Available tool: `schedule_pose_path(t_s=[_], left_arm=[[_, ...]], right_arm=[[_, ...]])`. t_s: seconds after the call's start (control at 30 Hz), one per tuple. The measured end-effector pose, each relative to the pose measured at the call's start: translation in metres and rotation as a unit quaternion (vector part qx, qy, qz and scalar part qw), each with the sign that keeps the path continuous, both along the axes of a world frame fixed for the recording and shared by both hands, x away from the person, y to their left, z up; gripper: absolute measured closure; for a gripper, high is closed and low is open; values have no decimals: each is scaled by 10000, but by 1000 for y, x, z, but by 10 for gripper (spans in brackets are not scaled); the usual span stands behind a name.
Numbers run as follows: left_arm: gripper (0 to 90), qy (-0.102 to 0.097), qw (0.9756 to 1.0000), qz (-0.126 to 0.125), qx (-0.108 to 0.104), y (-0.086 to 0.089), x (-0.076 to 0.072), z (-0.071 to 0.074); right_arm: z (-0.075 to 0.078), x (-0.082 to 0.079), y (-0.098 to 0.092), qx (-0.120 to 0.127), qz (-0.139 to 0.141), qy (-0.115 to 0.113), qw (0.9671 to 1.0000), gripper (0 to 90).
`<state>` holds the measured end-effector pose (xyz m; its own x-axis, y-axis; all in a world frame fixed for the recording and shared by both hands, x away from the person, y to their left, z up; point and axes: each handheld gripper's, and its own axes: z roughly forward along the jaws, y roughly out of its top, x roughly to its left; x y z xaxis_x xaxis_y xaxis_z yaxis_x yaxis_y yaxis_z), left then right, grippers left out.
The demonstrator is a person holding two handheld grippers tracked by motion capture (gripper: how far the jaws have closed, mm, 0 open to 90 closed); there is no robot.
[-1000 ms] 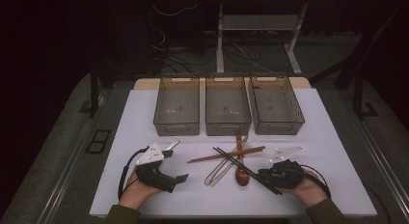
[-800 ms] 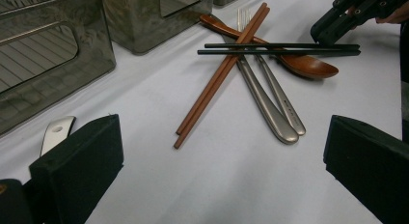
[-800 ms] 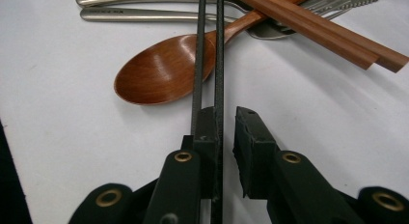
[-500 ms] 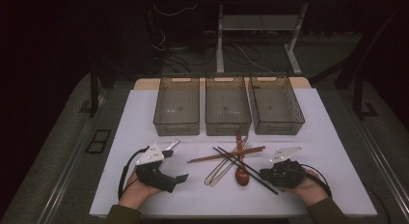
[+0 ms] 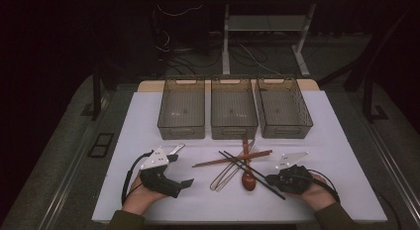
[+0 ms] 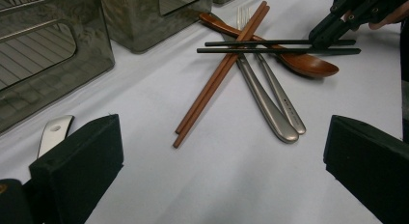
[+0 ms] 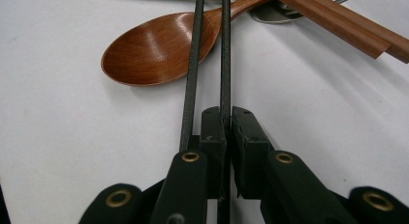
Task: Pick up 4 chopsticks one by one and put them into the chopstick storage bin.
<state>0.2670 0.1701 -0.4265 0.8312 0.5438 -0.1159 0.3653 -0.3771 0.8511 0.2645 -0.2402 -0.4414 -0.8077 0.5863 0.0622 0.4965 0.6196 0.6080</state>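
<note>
A pile of cutlery lies mid-table: two black chopsticks (image 5: 252,174), a wooden spoon (image 5: 247,179), brown chopsticks (image 5: 233,158), and a metal fork and spoon (image 5: 228,173). My right gripper (image 7: 227,113) rests low on the table at the pile's right end. Its jaws have just been closing and now pinch one black chopstick (image 7: 224,50). The second black chopstick (image 7: 192,79) runs just outside the left jaw, over the wooden spoon (image 7: 154,50). My left gripper (image 5: 183,187) sits open on the table to the pile's left, nothing between its pads (image 6: 77,161).
Three empty dark mesh bins (image 5: 181,108), (image 5: 234,108), (image 5: 283,108) stand in a row behind the cutlery. A metal handle with a hole (image 6: 55,132) lies beside my left gripper. The white table edge (image 5: 237,217) is close to both hands.
</note>
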Motion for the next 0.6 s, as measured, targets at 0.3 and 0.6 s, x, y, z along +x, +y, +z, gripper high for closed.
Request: schedule_pose_path(t_s=[0.3,0.6], left_arm=[[0,-1,10000,-6,8,0,0,0],[0,2,10000,-11,13,0,1,-1]], right_arm=[[0,1,-1,15,13,17,10000,841],[0,2,-1,23,82,32,10000,850]])
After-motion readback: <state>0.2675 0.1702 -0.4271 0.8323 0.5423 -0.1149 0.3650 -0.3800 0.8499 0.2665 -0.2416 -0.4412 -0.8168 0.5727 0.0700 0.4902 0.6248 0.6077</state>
